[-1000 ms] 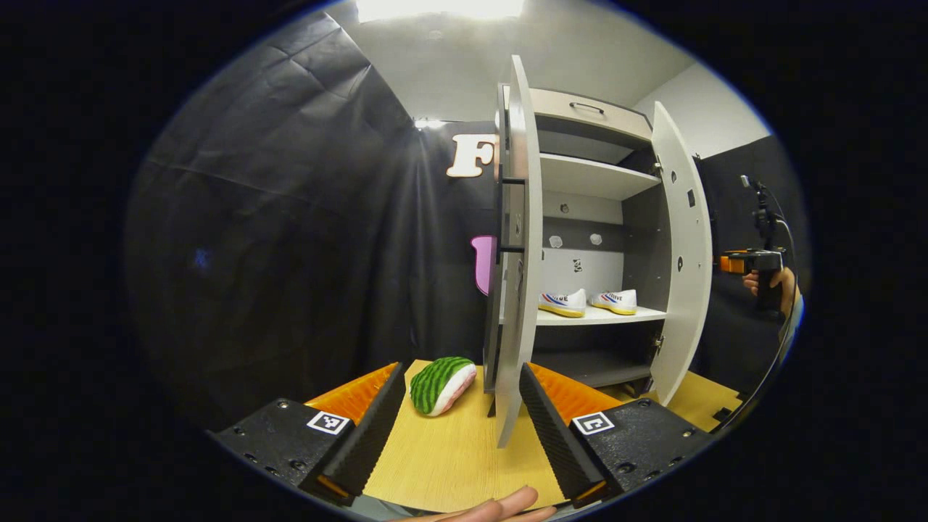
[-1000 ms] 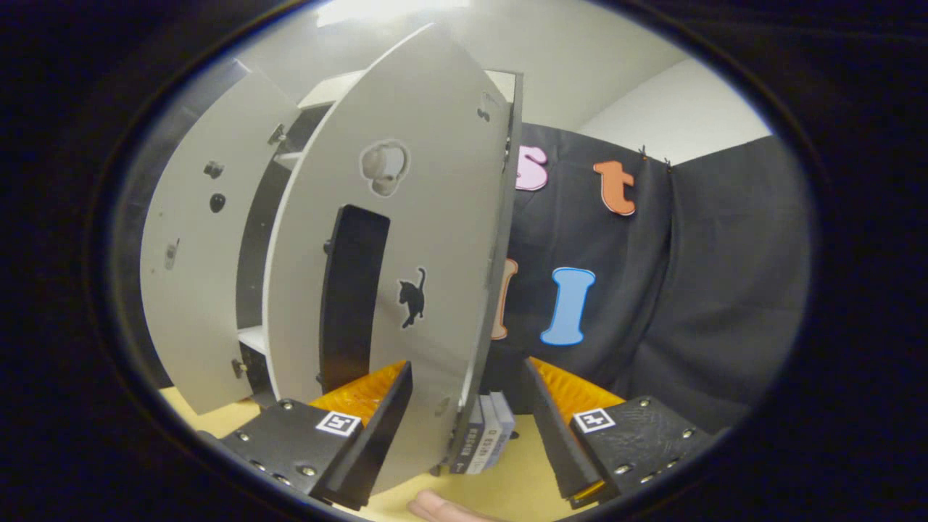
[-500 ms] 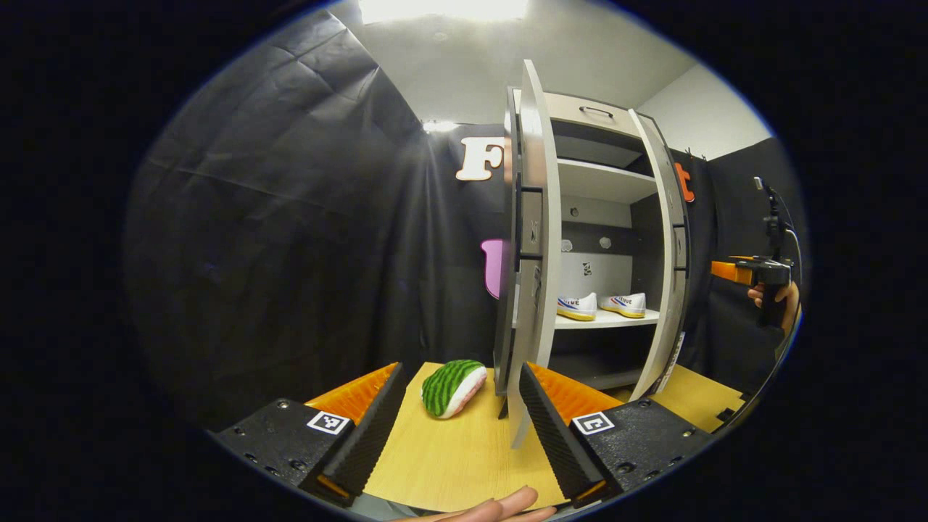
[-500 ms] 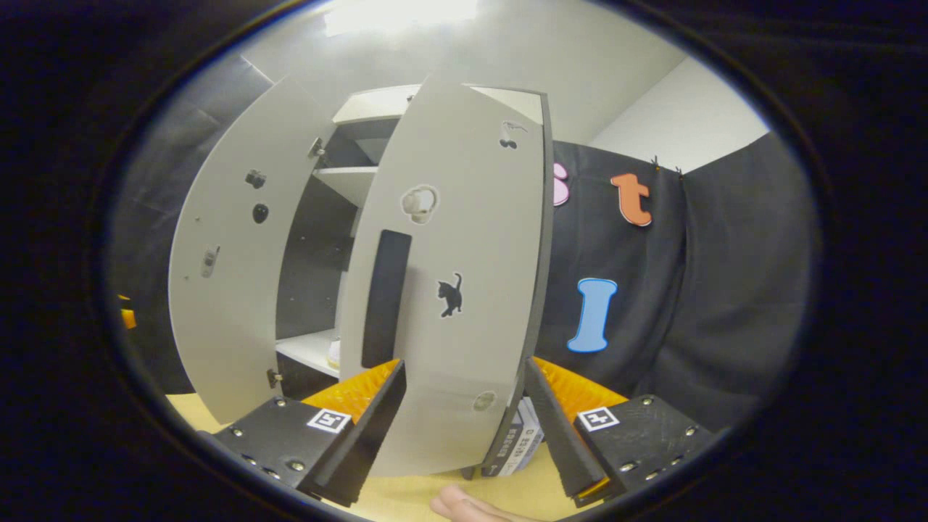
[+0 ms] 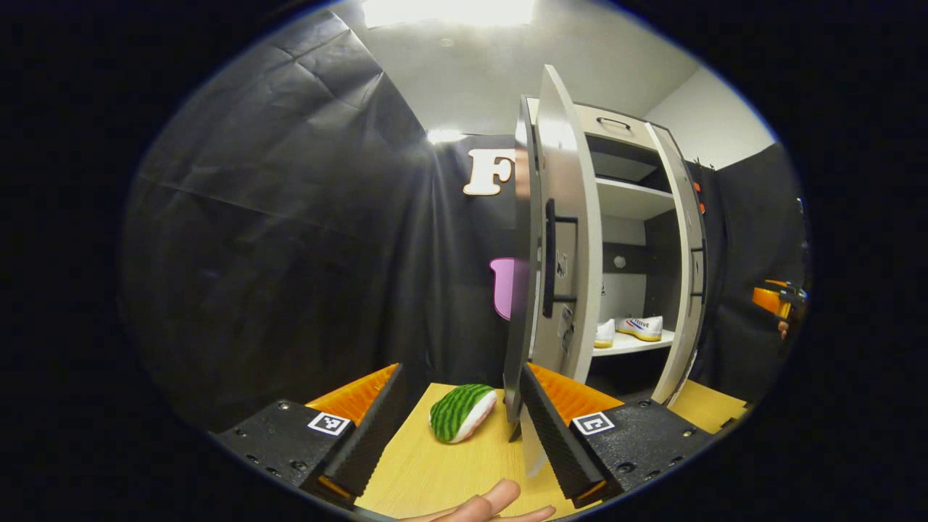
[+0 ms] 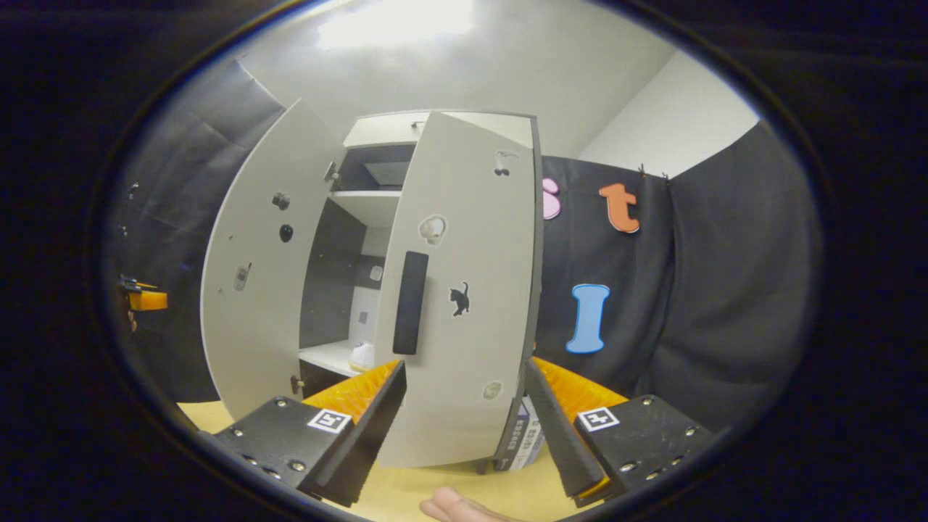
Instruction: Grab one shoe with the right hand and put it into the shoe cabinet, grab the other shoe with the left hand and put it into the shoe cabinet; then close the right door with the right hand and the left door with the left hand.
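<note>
Left gripper view, speaker one: we face the shoe cabinet (image 5: 616, 217), tall and pale, standing on a wooden table (image 5: 435, 471). Its left door (image 5: 558, 254) hangs open edge-on, its lower edge just beside our right finger, between our released fingers but not gripped. The left gripper (image 5: 460, 428) is spread wide and holds nothing.

Speaker two: Right gripper view, we see the right door (image 6: 464, 290) swung nearly across the cabinet front, its bottom part framed between the fingers of the right gripper (image 6: 467, 428), which are also apart and grasping nothing. We cannot tell whether a finger touches the door.

Speaker one: Both shoes (image 5: 638, 328), white, sit side by side on the lower shelf inside, well beyond our fingers.

Speaker two: Smaller still, a watermelon-patterned plush (image 5: 462, 412) lies on the table between the left gripper's fingers, farther off, just beside the left door.
</note>
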Demonstrator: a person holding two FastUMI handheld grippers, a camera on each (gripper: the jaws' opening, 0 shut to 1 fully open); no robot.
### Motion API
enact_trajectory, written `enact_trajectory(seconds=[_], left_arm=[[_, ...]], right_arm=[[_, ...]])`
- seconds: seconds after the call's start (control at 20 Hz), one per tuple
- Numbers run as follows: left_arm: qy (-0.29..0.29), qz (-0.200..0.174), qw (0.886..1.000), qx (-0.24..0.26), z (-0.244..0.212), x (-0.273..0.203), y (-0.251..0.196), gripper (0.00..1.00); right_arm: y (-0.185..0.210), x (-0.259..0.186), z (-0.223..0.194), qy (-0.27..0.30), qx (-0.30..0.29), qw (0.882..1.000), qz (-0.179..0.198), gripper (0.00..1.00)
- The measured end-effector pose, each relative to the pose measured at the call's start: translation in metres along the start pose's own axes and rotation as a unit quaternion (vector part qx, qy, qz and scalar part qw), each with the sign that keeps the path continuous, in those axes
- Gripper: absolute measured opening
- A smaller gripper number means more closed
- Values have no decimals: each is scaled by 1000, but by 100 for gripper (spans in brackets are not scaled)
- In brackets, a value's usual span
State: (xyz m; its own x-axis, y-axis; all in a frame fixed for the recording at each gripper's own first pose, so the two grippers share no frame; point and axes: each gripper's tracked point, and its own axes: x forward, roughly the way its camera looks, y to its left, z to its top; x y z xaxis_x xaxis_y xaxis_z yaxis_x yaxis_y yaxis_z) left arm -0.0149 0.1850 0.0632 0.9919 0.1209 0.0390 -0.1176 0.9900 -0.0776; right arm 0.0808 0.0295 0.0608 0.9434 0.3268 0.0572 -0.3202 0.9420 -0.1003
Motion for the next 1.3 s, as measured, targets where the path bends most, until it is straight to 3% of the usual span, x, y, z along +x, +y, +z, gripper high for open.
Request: enact_trajectory(seconds=[0.4, 0.5, 0.55, 0.7, 0.9, 0.95, 1.15, 1.3], left_arm=[[-4, -9, 1000, -24, 61, 67, 2, 92], [-9, -30, 999, -23, 70, 77, -11, 96], [-10, -41, 999, -20, 74, 83, -19, 93], [20, -62, 998, -6, 66, 85, -42, 96], [26, -46, 999, 9, 66, 84, -43, 89], [27, -43, 999, 11, 67, 85, -45, 94], [27, -33, 998, 41, 67, 84, -48, 94], [33, -50, 997, 42, 68, 83, -66, 94]], right_arm=[[8, -35, 6, -15, -2, 1000, 16, 98], [12, -42, 9, -21, -7, 999, 24, 98], [13, -46, 11, -24, -10, 999, 25, 98], [13, -57, 10, -31, -26, 999, 26, 98], [18, -72, 0, -28, -20, 998, 45, 98], [16, -75, -4, -22, -12, 999, 46, 98], [-2, -82, -20, 9, 17, 1000, 17, 98], [-9, -78, -30, 17, 30, 999, 23, 98]])
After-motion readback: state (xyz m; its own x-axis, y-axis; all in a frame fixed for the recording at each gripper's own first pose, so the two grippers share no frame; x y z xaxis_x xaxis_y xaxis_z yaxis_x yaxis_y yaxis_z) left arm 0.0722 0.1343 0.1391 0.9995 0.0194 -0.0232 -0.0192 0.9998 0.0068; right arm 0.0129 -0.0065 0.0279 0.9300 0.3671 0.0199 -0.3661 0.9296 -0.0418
